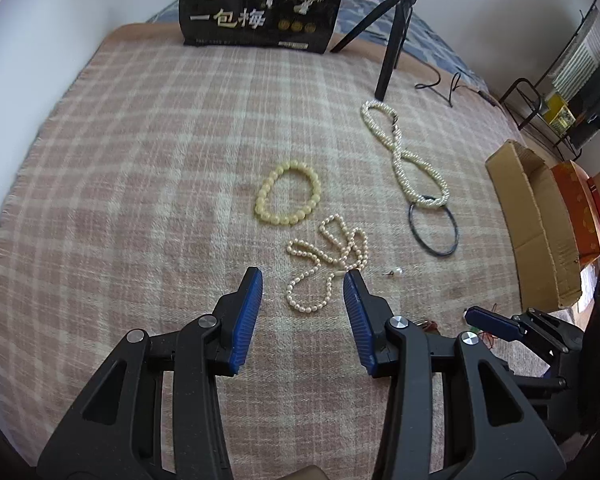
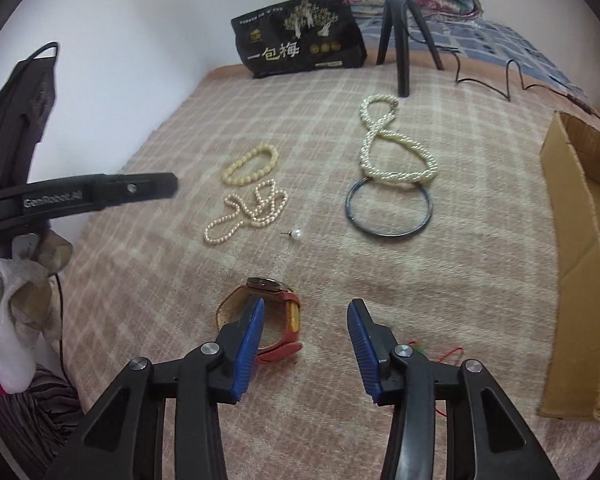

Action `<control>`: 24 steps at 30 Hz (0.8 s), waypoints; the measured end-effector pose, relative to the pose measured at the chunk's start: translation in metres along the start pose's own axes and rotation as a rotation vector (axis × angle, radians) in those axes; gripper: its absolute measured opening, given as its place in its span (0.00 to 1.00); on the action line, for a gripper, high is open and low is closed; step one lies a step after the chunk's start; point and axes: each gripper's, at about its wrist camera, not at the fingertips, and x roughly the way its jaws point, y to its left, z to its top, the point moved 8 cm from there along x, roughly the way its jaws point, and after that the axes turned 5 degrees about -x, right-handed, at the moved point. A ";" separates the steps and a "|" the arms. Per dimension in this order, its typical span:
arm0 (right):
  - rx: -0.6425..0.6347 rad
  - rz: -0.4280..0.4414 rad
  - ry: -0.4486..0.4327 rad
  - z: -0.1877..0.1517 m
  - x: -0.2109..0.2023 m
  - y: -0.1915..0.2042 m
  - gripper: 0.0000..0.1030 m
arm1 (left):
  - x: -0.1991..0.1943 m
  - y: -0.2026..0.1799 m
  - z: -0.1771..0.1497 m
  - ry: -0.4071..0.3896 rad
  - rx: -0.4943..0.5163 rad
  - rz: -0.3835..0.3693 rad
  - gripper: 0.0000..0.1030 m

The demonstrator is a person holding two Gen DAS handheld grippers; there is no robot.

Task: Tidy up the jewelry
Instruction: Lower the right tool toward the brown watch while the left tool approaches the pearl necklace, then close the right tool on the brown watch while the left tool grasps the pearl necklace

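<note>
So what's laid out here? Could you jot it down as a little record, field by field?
surface: plaid blanket
left tongs: open, over thin pearl strand
right tongs: open, beside red-strap watch
other jewelry: yellow bead bracelet, twisted pearl necklace, dark bangle, pearl stud
container: cardboard box, at the right

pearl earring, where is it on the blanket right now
The pearl earring lies loose on the plaid blanket, between the thin pearl necklace on its left and the dark bangle on its right, just beyond the red watch.
</note>
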 end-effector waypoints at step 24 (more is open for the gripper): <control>0.002 -0.013 0.096 -0.013 0.034 -0.009 0.17 | 0.056 -0.018 -0.025 0.106 0.221 0.118 0.42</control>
